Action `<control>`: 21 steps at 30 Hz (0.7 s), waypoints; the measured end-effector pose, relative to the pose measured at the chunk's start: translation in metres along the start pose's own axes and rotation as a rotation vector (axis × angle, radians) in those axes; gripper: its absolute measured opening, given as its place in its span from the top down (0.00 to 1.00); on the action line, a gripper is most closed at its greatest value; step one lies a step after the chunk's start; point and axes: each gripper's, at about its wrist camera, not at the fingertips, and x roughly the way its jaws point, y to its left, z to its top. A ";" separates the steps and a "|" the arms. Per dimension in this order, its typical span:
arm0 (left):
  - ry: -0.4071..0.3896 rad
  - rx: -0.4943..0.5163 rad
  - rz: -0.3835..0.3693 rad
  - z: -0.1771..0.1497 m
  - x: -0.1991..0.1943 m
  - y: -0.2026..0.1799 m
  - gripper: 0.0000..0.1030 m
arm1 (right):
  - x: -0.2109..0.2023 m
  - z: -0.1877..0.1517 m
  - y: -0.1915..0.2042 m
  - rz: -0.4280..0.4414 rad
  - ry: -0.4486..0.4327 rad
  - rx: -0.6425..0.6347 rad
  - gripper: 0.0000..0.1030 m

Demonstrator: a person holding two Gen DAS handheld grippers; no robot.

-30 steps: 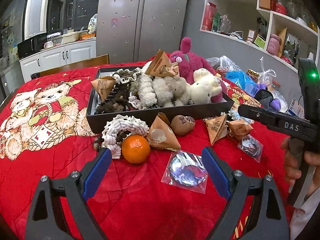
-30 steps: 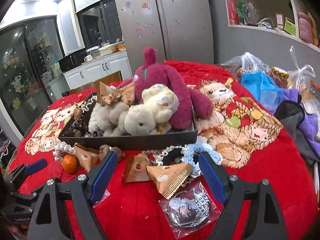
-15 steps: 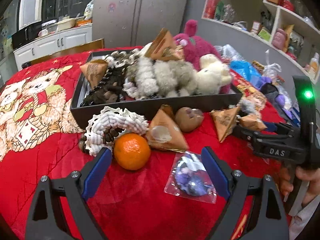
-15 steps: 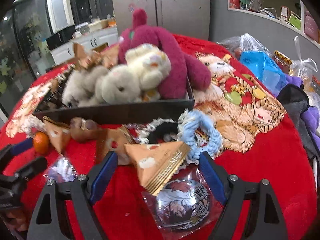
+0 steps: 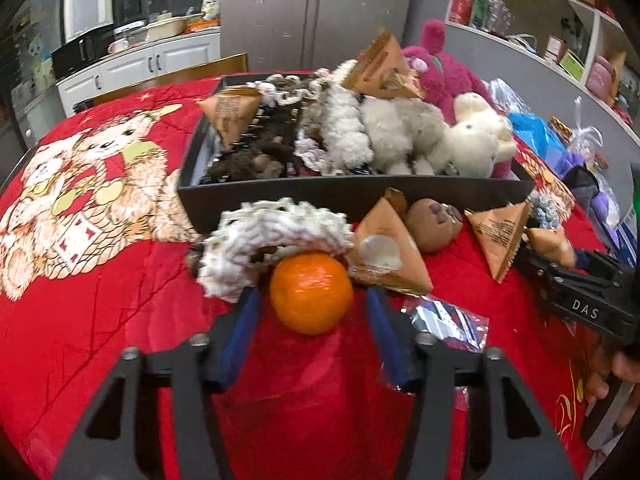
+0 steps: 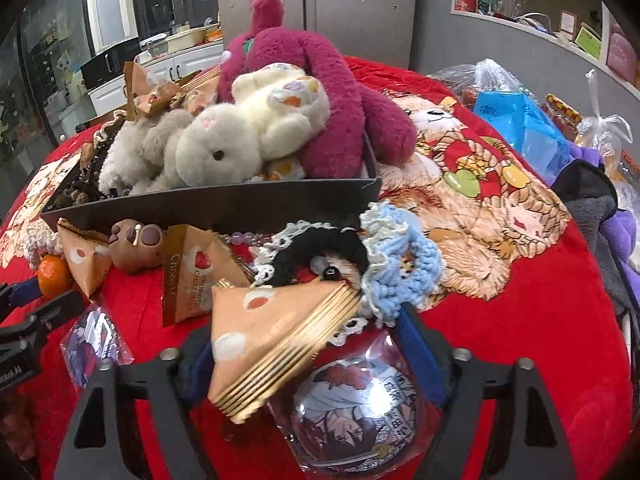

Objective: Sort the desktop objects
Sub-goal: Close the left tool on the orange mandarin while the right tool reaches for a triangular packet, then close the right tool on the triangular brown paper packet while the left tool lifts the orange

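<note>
An orange (image 5: 310, 292) lies on the red blanket in front of the black tray (image 5: 360, 192). My left gripper (image 5: 312, 300) straddles the orange. Its jaws are closing, and a thin gap shows on each side of the fruit. In the right wrist view a tan triangular snack pack (image 6: 272, 332) lies between the blue fingers (image 6: 416, 344) of my right gripper (image 6: 304, 332). Those jaws are closing too, and the right pad stands clear of the pack. The left pad is mostly hidden behind it.
Plush toys (image 6: 240, 136) and more packs fill the tray. A white crochet ring (image 5: 272, 236), a brown toy head (image 5: 434, 224), blue (image 6: 404, 264) and black (image 6: 320, 248) scrunchies and bagged badges (image 6: 356, 412) crowd the blanket. Bags sit at the right edge.
Both grippers have sunk toward the blanket and moved in. The left jaws have narrowed around the orange, and the right jaws have narrowed around the snack pack.
</note>
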 end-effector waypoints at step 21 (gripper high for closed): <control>-0.089 0.033 -0.040 -0.017 -0.038 -0.001 0.64 | -0.041 0.008 -0.001 0.025 -0.144 -0.016 0.71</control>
